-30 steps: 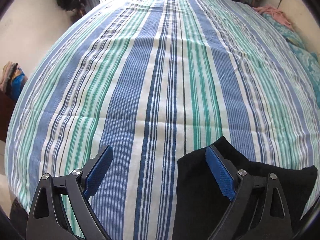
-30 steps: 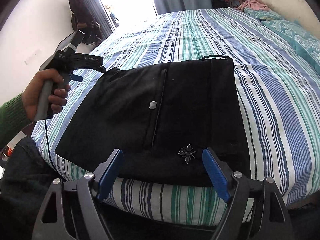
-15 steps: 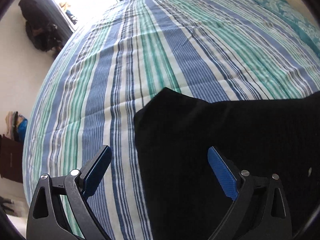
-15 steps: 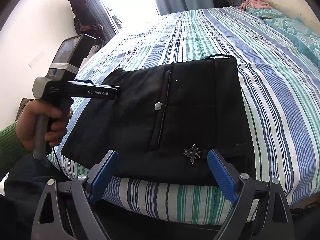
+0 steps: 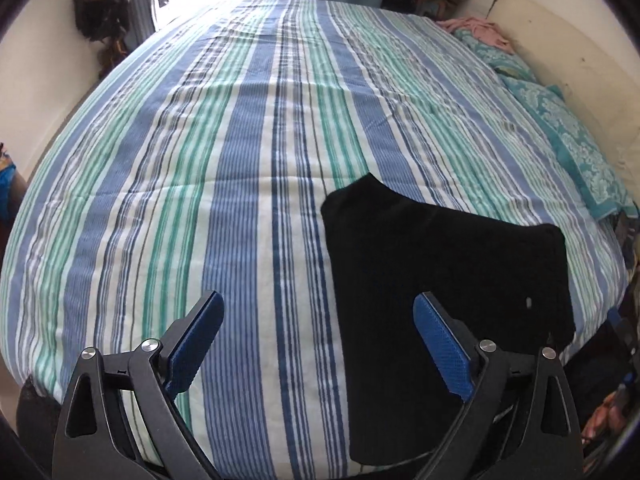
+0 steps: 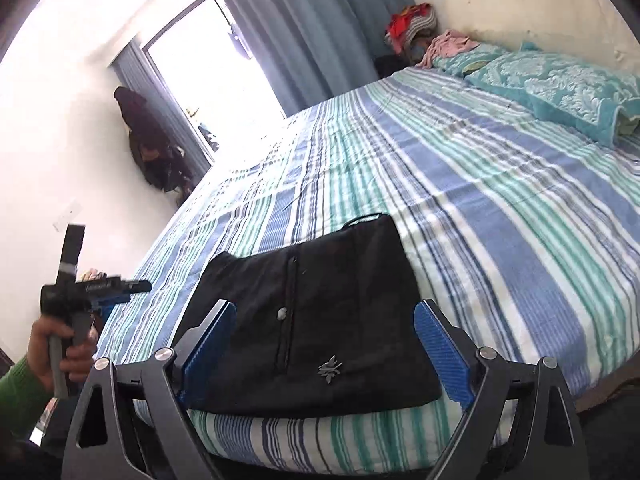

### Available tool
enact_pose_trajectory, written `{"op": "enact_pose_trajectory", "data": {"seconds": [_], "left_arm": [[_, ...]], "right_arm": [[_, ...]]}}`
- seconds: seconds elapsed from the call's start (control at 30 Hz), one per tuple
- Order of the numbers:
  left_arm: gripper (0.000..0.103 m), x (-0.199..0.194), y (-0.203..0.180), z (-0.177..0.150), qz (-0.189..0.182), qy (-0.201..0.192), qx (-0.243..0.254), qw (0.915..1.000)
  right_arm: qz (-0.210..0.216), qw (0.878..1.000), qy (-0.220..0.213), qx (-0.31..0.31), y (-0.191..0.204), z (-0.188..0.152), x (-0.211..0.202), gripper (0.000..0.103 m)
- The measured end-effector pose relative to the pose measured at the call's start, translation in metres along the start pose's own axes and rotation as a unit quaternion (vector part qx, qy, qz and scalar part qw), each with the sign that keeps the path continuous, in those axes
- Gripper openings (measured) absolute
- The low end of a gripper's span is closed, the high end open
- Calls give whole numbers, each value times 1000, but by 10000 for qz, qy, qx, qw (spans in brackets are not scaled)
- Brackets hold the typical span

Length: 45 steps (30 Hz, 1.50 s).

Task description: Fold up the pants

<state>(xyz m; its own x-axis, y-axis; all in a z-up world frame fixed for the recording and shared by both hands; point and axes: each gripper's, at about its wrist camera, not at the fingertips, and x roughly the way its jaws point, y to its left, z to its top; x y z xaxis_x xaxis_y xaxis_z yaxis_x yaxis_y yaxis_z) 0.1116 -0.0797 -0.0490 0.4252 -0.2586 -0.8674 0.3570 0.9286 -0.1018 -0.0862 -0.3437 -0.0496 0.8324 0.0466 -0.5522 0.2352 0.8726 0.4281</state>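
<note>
Here the folded pants (image 6: 312,320) lie beyond the right gripper (image 6: 324,344), spread wide, holding nothing.

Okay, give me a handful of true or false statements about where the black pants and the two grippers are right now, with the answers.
1. The black pants lie folded near the bed's edge. True.
2. The right gripper is clamped on the pants. False: its jaws stand open and hold nothing.
3. The bedsheet is plain white. False: it is striped blue, green and white.
4. The left gripper holds nothing. True.
5. A metal emblem shows on the pants. True.
</note>
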Motion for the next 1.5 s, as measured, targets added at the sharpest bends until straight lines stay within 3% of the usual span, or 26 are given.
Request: {"op": "enact_pose_trajectory", "data": {"seconds": [0.07, 0.13, 0.2, 0.27, 0.33, 0.37, 0.4, 0.43, 0.53, 0.6, 0.73, 0.9, 1.03, 1.07, 1.1, 1.17, 1.2, 1.3, 1.4, 1.5], "left_arm": [[97, 0, -23, -16, -341, 64, 255, 9991], [97, 9, -46, -32, -553, 184, 517, 9970], [97, 30, -63, -45, -513, 417, 848, 9942], [97, 49, -73, -57, -259, 690, 1147, 9907], [97, 44, -71, -59, -216, 664, 1240, 9898], [97, 36, -66, -57, -322, 610, 1177, 9906], [97, 26, -57, -53, -416, 500, 1072, 9921], [97, 18, -47, -48, -481, 380, 951, 9936], [99, 14, -8, -31, -521, 226, 451, 9974], [99, 27, 17, -20, -575, 402, -25, 9975], [99, 54, 41, -10, -1284, 862, -716, 9854], [99, 76, 20, -10, -1624, 1113, -532, 9790], [99, 97, -6, -8, -1336, 1237, -218, 9830], [91, 95, -9, -9, -1267, 1091, -182, 9858], [49, 91, -11, -10, -1407, 912, -158, 9857], [33, 83, -20, -9, -1242, 771, -65, 9892], [25, 77, -27, -7, -1137, 678, 80, 9912], [21, 56, -33, 3, -1137, 519, 114, 9921], [20, 31, -26, 28, -1383, 246, -30, 9901], [20, 10, -12, 65, -1297, -152, -43, 9914]], "right_arm": [[75, 9993, 136, -334, 12, 5, -2, 90], [391, 9945, 549, -806, 31, 3, 8, 90], [775, 9845, 1033, -1189, 46, -4, 24, 90], [1047, 9694, 1815, -1277, 46, -13, 53, 90], [746, 9559, 2604, -1138, 25, -26, 83, 72], [734, 9559, 2664, -997, 12, -24, 84, 50], [807, 9597, 2583, -765, 0, -15, 77, 44], [915, 9630, 2490, -481, -11, -5, 68, 45], [482, 9774, 1974, -575, -27, 25, 39, 96], [505, 9806, 1789, -624, -37, 41, 36, 99], [1098, 9700, 2160, 209, -72, 52, 73, 99], [1371, 9451, 2824, 911, -97, 43, 136, 99], [1452, 9302, 3281, 767, -84, 26, 169, 100], [1430, 9319, 3280, 596, -77, 23, 170, 97], [1526, 9307, 3290, 478, -70, 21, 171, 75], [1454, 9312, 3325, 333, -60, 19, 170, 64], [1467, 9318, 3306, 292, -57, 19, 167, 52], [1531, 9381, 3098, 241, -43, 25, 155, 39], [1833, 9415, 2816, 254, -24, 45, 145, 37], [2141, 9413, 2609, 70, 5, 74, 148, 37]]}}
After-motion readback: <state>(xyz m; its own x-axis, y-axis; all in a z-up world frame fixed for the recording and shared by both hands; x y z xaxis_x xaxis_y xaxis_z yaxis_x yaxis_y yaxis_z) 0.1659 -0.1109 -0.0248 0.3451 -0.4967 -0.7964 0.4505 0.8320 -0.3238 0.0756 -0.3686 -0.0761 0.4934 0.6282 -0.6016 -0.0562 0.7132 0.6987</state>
